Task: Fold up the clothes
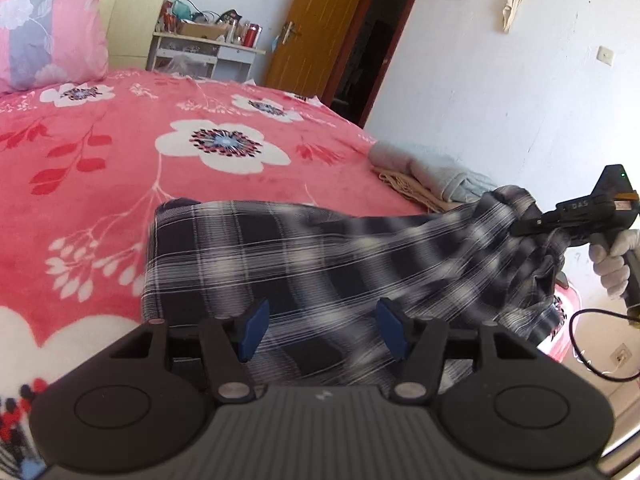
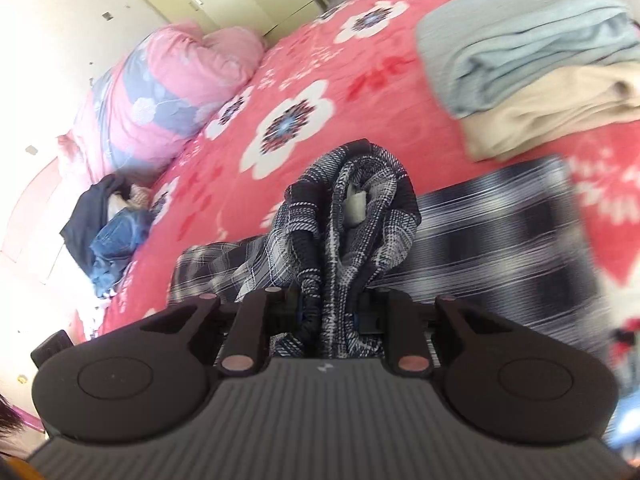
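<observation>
A dark blue and white plaid garment (image 1: pixel 304 256) lies on the pink floral bed (image 1: pixel 120 152), its right end pulled up and taut. My left gripper (image 1: pixel 320 330) is open just above its near part, blue pads apart, holding nothing. My right gripper (image 1: pixel 520 229) shows at the right of the left wrist view, shut on the garment's bunched end. In the right wrist view the right gripper (image 2: pixel 326 312) is shut on the bunched plaid cloth (image 2: pixel 352 208), which stands up between the fingers; the rest of the garment lies below on the bed (image 2: pixel 280 80).
Folded pale blue (image 2: pixel 532 36) and beige (image 2: pixel 552 108) clothes are stacked on the bed's edge, also in the left wrist view (image 1: pixel 432 168). A pink pillow (image 1: pixel 48 24) sits at the head. A heap of dark and denim clothes (image 2: pixel 108 220) lies by the pillow. A cluttered white desk (image 1: pixel 208 48) and door (image 1: pixel 320 24) stand beyond.
</observation>
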`<action>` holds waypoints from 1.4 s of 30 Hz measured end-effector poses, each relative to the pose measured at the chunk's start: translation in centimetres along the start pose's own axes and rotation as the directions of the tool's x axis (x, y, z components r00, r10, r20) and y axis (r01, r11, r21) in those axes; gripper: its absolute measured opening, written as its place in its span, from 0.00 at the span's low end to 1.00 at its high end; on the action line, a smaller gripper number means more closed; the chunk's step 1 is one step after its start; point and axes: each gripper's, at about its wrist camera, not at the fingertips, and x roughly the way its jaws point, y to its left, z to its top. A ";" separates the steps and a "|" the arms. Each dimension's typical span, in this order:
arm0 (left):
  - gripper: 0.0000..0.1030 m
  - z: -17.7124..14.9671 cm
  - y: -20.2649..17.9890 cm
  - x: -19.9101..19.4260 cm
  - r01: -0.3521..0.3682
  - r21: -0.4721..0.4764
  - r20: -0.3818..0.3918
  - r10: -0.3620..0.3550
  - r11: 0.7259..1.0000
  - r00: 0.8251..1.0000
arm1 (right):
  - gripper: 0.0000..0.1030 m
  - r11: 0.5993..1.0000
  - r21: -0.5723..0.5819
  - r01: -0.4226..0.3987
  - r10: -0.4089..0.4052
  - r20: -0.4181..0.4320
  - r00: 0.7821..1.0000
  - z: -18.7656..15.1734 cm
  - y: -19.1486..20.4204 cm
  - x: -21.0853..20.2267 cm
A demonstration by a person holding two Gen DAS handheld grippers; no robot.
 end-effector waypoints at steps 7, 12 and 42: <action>0.58 -0.2 -1.4 2.6 -0.015 0.013 -0.056 0.015 1.000 0.998 | 0.17 1.000 0.019 0.017 -0.017 0.015 1.000 0.2 -4.7 -2.4; 0.58 -0.3 -2.6 3.7 -0.023 0.022 -0.081 0.025 1.000 0.996 | 0.17 0.999 0.044 0.021 -0.022 0.011 1.000 -0.1 -7.6 -3.1; 0.58 0.4 -1.4 -2.8 -0.143 0.013 0.004 0.143 0.990 0.990 | 0.34 0.986 -0.094 0.138 -0.090 0.402 0.911 -10.5 -3.0 -4.9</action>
